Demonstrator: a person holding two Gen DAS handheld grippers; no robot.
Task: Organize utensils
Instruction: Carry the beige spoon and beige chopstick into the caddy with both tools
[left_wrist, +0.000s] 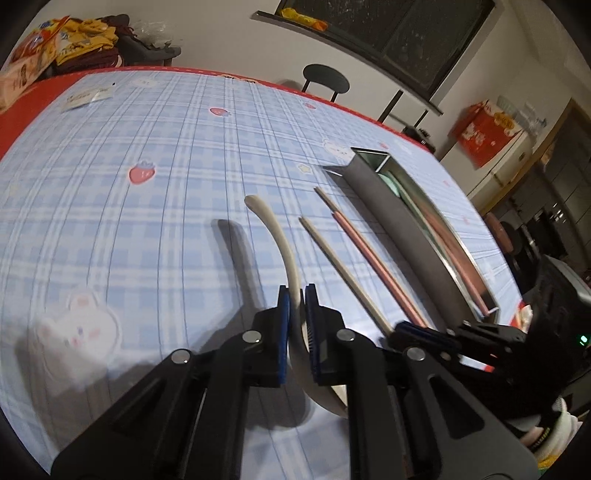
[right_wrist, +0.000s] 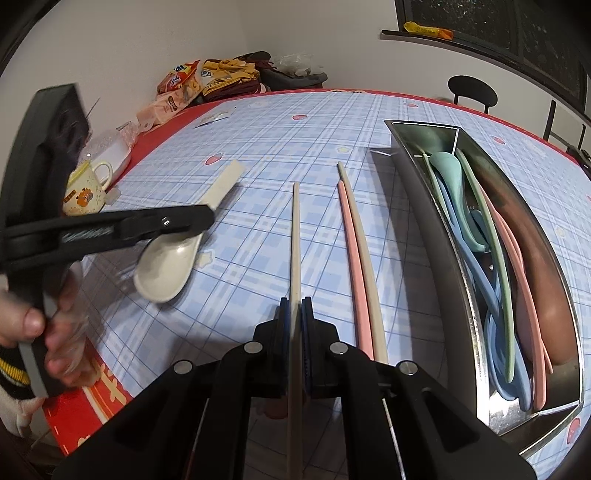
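You are not seeing any readable text; the snack bags' (right_wrist: 181, 79) printing, far beyond the fingers, is blurring.

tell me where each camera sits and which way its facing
Left wrist: rides on the left gripper, angled down over the checked tablecloth; its gripper is shut on the cream spoon.
Right wrist: rides on the right gripper, angled down; shut on a cream chopstick. A hand shows on the left.
Shared: spoon, the pink and cream chopstick pair, the steel tray; each view catches the other gripper.
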